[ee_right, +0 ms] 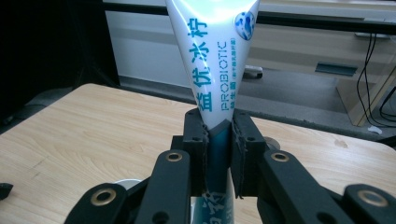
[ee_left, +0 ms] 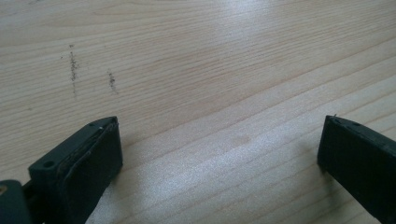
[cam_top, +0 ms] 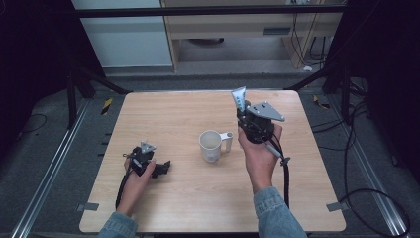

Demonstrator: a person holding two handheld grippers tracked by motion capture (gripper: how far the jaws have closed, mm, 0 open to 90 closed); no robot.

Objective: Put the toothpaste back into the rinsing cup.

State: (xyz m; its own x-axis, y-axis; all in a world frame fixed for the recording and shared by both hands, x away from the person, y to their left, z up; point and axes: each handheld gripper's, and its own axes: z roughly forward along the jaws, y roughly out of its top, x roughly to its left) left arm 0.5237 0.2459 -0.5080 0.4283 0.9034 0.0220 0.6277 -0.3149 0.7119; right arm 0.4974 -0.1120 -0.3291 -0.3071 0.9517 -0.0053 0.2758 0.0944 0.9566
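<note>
My right gripper (ee_right: 218,135) is shut on a white and teal toothpaste tube (ee_right: 212,60), which stands upright with its flat crimped end up. Seen from the high view, the right gripper (cam_top: 243,115) holds the tube (cam_top: 239,97) above the table, just right of and behind a white mug (cam_top: 211,145) with its handle pointing right. The mug stands upright at the table's middle. My left gripper (cam_top: 163,167) rests low on the wooden table (cam_top: 163,114) at the front left, its jaws wide apart. Between its fingers (ee_left: 91,161) lies only bare wood.
The light wooden table has metal rails along its left and right sides. Cables lie on the floor to the right. A pale cabinet stands beyond the far edge.
</note>
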